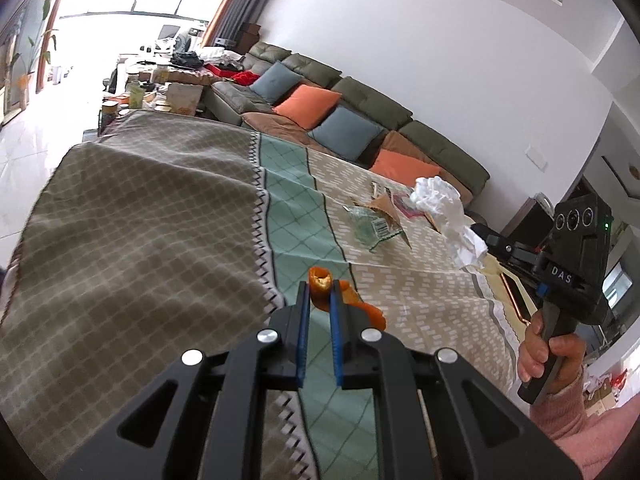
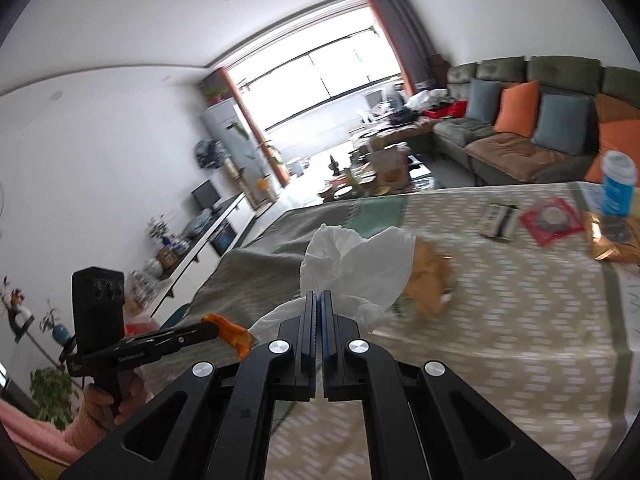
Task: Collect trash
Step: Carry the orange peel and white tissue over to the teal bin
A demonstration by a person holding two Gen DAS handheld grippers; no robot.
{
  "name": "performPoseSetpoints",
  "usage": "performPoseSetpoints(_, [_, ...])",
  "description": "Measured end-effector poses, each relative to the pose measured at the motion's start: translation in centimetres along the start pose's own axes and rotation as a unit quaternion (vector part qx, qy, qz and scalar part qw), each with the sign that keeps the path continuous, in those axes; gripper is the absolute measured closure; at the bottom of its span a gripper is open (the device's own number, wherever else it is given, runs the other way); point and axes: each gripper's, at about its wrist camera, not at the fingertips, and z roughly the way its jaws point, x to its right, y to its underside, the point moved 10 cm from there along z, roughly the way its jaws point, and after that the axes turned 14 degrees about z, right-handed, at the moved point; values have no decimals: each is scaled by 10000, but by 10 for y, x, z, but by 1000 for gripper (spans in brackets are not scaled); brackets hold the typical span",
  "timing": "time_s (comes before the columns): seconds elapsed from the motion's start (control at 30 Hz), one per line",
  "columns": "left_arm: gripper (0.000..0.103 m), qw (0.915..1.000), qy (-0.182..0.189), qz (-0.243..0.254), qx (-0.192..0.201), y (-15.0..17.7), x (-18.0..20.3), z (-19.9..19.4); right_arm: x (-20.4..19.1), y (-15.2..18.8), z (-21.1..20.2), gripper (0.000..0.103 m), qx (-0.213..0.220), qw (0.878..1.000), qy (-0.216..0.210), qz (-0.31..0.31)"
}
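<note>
My left gripper [image 1: 320,290] is shut on a curled piece of orange peel [image 1: 321,282], held above the patterned tablecloth [image 1: 160,220]; the same peel [image 2: 230,332] shows at the tip of the left gripper [image 2: 218,330] in the right wrist view. A crumpled white tissue [image 2: 356,260] is clamped in my right gripper [image 2: 319,294], which is shut on it and lifted over the table. From the left wrist view that tissue [image 1: 444,212] hangs off the right gripper [image 1: 482,236], gripped by a hand in a pink sleeve [image 1: 548,352].
More litter lies on the cloth: a clear crushed wrapper [image 1: 370,228], brown paper scraps [image 1: 384,206], a red packet [image 2: 550,220], a small white and black box [image 2: 498,220], a golden snack bag [image 2: 612,240] and a blue-labelled cup [image 2: 618,188]. A sofa with cushions [image 1: 320,100] runs behind the table.
</note>
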Motion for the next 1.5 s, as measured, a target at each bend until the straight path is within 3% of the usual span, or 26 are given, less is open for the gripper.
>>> performPoseSetpoints(0.8, [92, 9926, -937, -566, 518, 24, -67, -101, -105, 58, 91, 101, -1140, 9848, -1025, -821])
performPoseSetpoints(1.23, [92, 9796, -1582, -943, 804, 40, -105, -157, -155, 83, 123, 101, -1626, 9691, -1514, -1074])
performPoseSetpoints(1.5, [92, 9665, -2088, -1192, 903, 55, -139, -195, -187, 99, 140, 101, -1930, 9564, -1787, -1271])
